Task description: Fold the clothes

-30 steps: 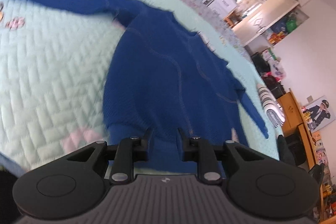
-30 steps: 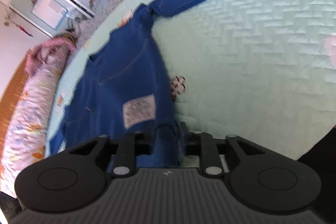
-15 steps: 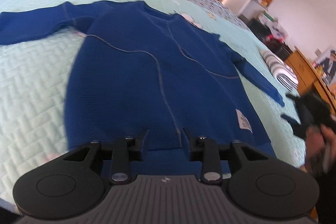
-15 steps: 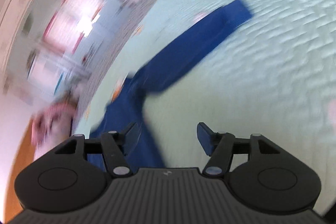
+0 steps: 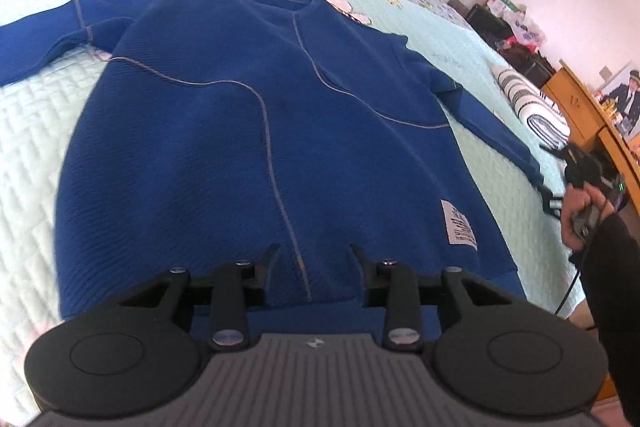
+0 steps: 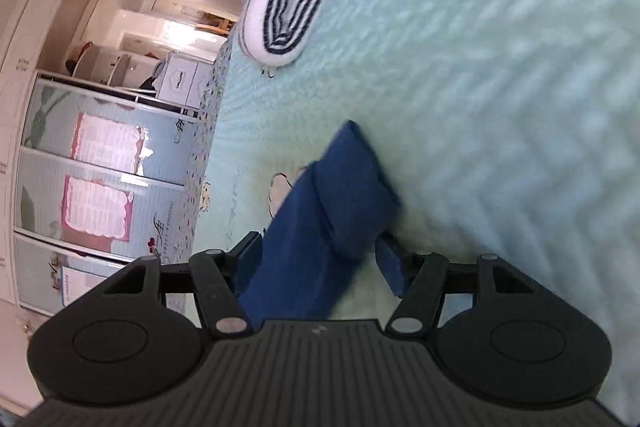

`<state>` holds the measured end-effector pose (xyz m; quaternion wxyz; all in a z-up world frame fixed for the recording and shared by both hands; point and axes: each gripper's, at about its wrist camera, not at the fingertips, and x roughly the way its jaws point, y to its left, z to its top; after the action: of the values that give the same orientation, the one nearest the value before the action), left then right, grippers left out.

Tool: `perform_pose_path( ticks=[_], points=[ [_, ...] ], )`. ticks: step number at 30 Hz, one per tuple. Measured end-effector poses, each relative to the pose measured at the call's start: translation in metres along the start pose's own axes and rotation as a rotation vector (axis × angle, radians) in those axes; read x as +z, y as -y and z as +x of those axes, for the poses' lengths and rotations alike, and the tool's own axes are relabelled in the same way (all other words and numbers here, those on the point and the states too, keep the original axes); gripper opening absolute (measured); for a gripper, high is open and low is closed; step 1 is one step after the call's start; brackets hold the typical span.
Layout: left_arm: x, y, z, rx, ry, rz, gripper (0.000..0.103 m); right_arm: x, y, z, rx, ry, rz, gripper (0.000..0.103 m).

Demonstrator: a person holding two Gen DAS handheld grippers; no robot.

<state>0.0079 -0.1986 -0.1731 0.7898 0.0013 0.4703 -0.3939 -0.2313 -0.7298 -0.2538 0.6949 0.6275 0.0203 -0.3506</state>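
Left tool (image 5: 314, 259) angled downward, jaws opening; right tool (image 6: 320, 255), jaws spread, gripped in hand (image 5: 580, 205).

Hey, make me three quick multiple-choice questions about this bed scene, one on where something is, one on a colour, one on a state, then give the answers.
1. Where is the white label? A near the collar; B near the hem; C on a cuff.
2. The sweater is: A blue; B red; C grey.
3. The sweater lies: A folded in half; B bundled; C spread flat, sleeves out.

B: it sits low on the body by the hem.
A: blue throughout.
C: both sleeves extend sideways on the quilt.
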Motion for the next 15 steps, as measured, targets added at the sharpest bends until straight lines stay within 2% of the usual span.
perform_pose_path(
  ticks=[1, 2, 3, 4, 7, 11, 13, 14, 15],
  points=[
    [0.000, 0.003, 0.002, 0.004, -0.005, 0.005, 0.038, 0.002, -0.002, 0.007, 0.003, -0.010, -0.013, 0.058],
    [0.000, 0.005, 0.004, 0.006, -0.010, 0.008, 0.038, 0.004, -0.005, 0.015, 0.005, -0.021, -0.025, 0.040],
    [0.000, 0.007, 0.006, 0.009, -0.016, 0.012, 0.038, 0.006, -0.007, 0.023, 0.004, -0.043, -0.038, 0.017],
    [-0.001, 0.008, 0.007, 0.012, -0.022, 0.015, 0.038, 0.006, -0.007, 0.031, -0.005, -0.070, -0.053, 0.017],
    [-0.002, 0.012, 0.008, 0.015, -0.034, 0.025, 0.038, 0.017, -0.013, 0.033, -0.030, -0.046, -0.126, 0.016],
    [-0.003, 0.016, 0.007, 0.011, -0.041, 0.036, 0.039, 0.070, -0.021, 0.010, -0.020, 0.121, -0.170, 0.016],
    [-0.004, 0.016, 0.010, 0.007, -0.043, 0.033, 0.040, 0.094, -0.022, 0.001, 0.004, 0.150, -0.171, 0.016],
    [-0.004, 0.017, 0.012, 0.004, -0.046, 0.030, 0.040, 0.101, -0.021, -0.001, 0.008, 0.152, -0.168, 0.019],
    [-0.005, 0.018, 0.014, -0.003, -0.049, 0.027, 0.040, 0.102, -0.019, -0.002, 0.003, 0.135, -0.159, 0.032]
  ],
)
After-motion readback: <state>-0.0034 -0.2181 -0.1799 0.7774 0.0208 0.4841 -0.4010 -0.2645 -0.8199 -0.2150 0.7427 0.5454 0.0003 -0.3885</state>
